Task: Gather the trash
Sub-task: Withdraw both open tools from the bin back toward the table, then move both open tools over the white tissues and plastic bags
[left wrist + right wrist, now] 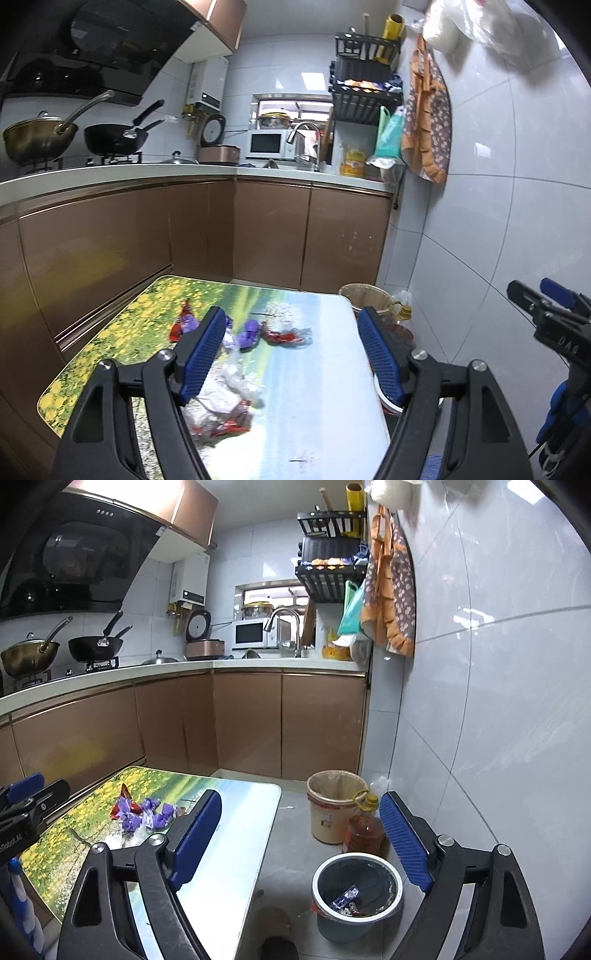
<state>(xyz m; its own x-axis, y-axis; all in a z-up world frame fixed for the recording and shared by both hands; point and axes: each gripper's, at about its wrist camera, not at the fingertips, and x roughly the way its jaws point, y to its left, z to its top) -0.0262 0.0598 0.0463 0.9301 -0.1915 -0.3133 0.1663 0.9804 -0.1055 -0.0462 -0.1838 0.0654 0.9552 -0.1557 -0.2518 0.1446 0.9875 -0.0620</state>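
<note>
Above the table [325, 369], both tongs [295, 354] [317, 834] gape, angled slightly downward.

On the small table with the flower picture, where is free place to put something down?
The table is bare along its edge toward the bin, and at the near end in front of the clear plastic. The far middle is crowded with purple wrappers and red ones.

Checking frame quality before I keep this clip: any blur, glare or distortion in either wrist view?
Left wrist: the wrappers on the table are motion-smeared; the cabinets bow from the fisheye. Right wrist: sharper, the trash bin and its contents read clearly; strong glare on the upper cabinet and sheen on the tiled wall.
</note>
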